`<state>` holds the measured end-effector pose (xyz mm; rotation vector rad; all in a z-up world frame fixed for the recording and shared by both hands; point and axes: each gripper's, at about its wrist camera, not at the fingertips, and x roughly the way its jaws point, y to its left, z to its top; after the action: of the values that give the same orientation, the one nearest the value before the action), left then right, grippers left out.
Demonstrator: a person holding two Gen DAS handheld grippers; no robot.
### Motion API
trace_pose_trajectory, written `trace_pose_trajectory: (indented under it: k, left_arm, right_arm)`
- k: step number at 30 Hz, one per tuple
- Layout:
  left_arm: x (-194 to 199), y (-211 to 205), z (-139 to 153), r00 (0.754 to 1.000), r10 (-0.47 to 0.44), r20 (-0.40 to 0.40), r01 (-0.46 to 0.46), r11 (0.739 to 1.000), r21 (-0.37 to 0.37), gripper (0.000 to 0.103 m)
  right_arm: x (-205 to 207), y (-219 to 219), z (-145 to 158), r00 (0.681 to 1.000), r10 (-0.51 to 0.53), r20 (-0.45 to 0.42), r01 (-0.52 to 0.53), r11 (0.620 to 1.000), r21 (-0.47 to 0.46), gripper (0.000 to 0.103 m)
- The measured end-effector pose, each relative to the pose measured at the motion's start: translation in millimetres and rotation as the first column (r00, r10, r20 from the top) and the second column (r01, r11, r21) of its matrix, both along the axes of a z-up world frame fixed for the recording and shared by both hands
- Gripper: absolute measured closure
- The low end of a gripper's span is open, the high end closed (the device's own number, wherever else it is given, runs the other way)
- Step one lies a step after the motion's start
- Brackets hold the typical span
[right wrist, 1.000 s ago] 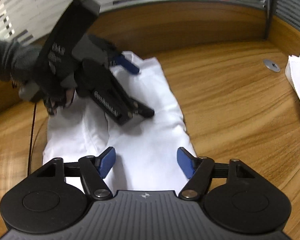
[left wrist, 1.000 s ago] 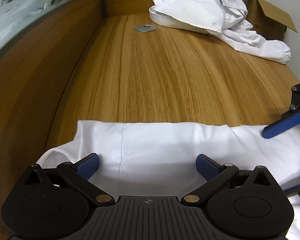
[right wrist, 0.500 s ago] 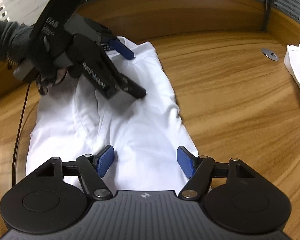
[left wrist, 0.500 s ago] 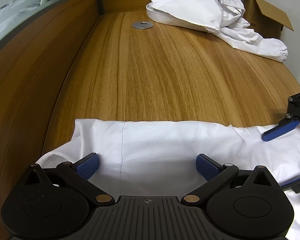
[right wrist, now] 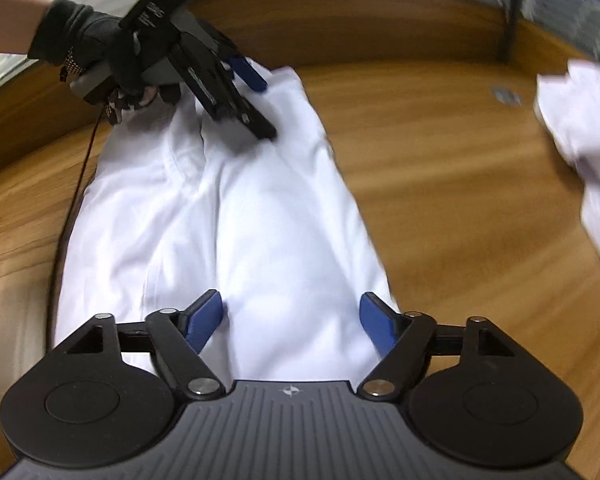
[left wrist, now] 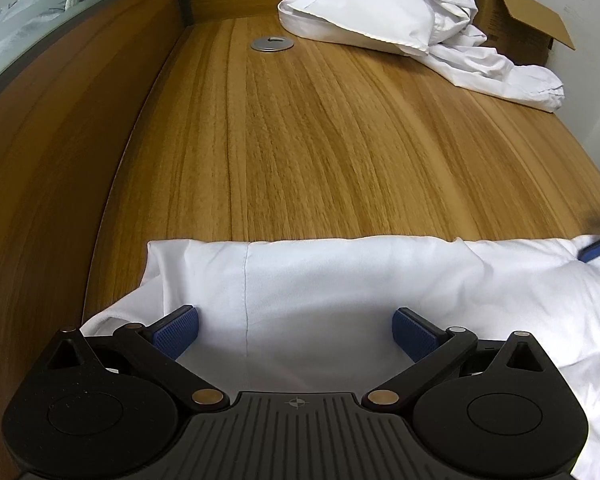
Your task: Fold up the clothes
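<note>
A white garment [right wrist: 260, 216] lies as a long folded strip on the wooden table [right wrist: 440, 200]. My right gripper [right wrist: 290, 320] hovers over its near end; the jaws are opening, the blue pads apart with cloth below them and nothing pinched. My left gripper [right wrist: 260, 104], held by a gloved hand [right wrist: 84, 44], rests over the far end. In the left wrist view the left gripper [left wrist: 296, 332] stands open above the garment [left wrist: 340, 280], whose folded edge runs across the frame. One blue fingertip of the right gripper [left wrist: 598, 246] shows at the right edge.
A heap of crumpled white shirts [left wrist: 380, 12] lies at the far end of the table [left wrist: 320, 140], beside a cardboard box [left wrist: 516, 24] and a round metal cable grommet [left wrist: 272, 44]. A wooden partition topped with frosted glass [left wrist: 40, 40] borders the left side. A thin cable [right wrist: 86, 160] trails from the left gripper.
My right gripper has drawn back along the garment toward its near end, and its pads stand wider apart. In the left view its fingertip slid to the right edge. The left gripper barely moved.
</note>
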<state>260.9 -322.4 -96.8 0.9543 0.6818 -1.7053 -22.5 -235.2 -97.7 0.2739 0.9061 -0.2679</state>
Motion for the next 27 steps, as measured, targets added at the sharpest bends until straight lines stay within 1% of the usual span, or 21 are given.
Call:
trace_pose_trajectory:
  k: [1,3,5,10,12,15,16,18,21,23,24,27]
  left_arm:
    - [0.3,-0.5,0.1,1.000,-0.002,0.000,0.002,1.000,0.003,0.000]
    - [0.7,-1.2,0.2,1.000,-0.008,-0.001,0.008,1.000,0.009,0.000]
    - [1.5,-2.0,0.7,1.000,-0.016,-0.001,0.016,1.000,0.017,0.000]
    - [1.0,-4.6,1.4,1.000,-0.028,0.006,0.027,0.999,0.035,0.000]
    - [0.3,-4.9,1.3,1.000,-0.024,0.009,0.024,0.999,0.038,0.000]
    - [-0.4,-5.2,1.7,1.000,-0.010,0.010,0.009,0.999,0.041,0.000]
    - [0.4,-5.3,3.0,1.000,0.007,0.002,-0.007,0.999,0.042,0.000]
    - [3.5,-3.0,8.3,0.999,0.036,-0.020,-0.035,0.998,0.044,0.003]
    - [9.8,9.9,24.3,0.998,0.034,-0.059,-0.031,0.998,0.054,0.009]
    - [11.5,24.1,36.7,0.997,0.025,-0.076,-0.021,0.998,0.055,0.012]
    - [11.8,31.4,42.3,0.996,0.020,-0.086,-0.016,0.999,0.052,0.016]
    - [10.1,48.6,50.9,0.993,0.029,-0.119,-0.025,0.999,0.030,0.025]
  right_arm:
    - [-8.2,3.4,-2.2,1.000,-0.001,-0.012,0.001,1.000,-0.004,0.016]
    - [-28.3,15.0,-4.6,0.999,0.023,-0.028,-0.025,0.998,-0.053,0.016]
    - [-48.6,19.7,-4.4,1.000,0.018,-0.019,-0.019,0.999,-0.043,0.016]
    - [-93.5,27.4,-4.6,0.999,0.016,-0.042,-0.018,0.998,-0.057,0.016]
    - [-108.1,28.8,-3.9,0.999,0.013,-0.049,-0.016,0.998,-0.053,0.016]
    - [-122.7,27.6,-1.9,0.998,-0.012,-0.058,0.011,1.000,-0.022,0.016]
    - [-125.7,28.2,-1.2,0.997,-0.017,-0.069,0.016,1.000,-0.016,0.016]
    - [-123.3,30.9,2.4,0.993,-0.014,-0.119,0.012,1.000,-0.015,0.017]
    - [-122.2,23.2,16.8,0.989,-0.080,-0.124,0.087,0.995,0.056,0.032]
    - [-117.0,20.6,29.3,0.990,-0.104,-0.092,0.110,0.992,0.056,0.032]
    - [-112.9,19.7,35.8,0.992,-0.108,-0.072,0.111,0.993,0.049,0.032]
    - [-86.6,19.5,44.9,0.996,-0.079,-0.036,0.080,0.996,0.026,0.032]
